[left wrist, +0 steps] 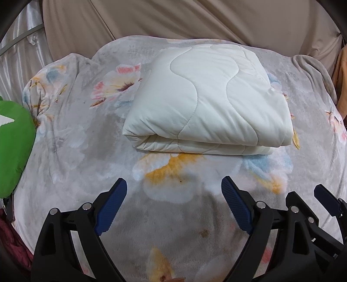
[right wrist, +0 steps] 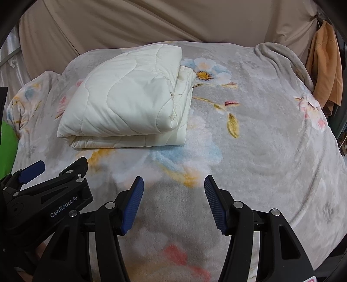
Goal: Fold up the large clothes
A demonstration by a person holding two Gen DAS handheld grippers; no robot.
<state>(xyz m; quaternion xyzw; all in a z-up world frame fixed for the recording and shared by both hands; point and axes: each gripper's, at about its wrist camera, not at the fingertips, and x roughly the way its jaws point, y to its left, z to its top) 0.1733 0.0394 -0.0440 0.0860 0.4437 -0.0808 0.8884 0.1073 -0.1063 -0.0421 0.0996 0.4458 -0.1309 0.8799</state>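
A white quilted blanket (left wrist: 206, 97) lies folded into a thick rectangular stack on a grey floral bed cover (left wrist: 76, 151). It also shows in the right wrist view (right wrist: 128, 99), at the upper left. My left gripper (left wrist: 173, 186) is open and empty, held above the cover a short way in front of the stack's folded edge. My right gripper (right wrist: 173, 184) is open and empty, to the right of the left one and in front of the stack's right corner. The left gripper (right wrist: 43, 171) shows at the left of the right wrist view, and one fingertip (left wrist: 325, 195) of the right gripper shows in the left wrist view.
A green cushion (left wrist: 13, 147) lies at the bed's left edge. Beige curtain (right wrist: 151, 19) hangs behind the bed. An orange garment (right wrist: 325, 65) hangs at the far right. A dark red cloth (left wrist: 13, 245) sits low at the left.
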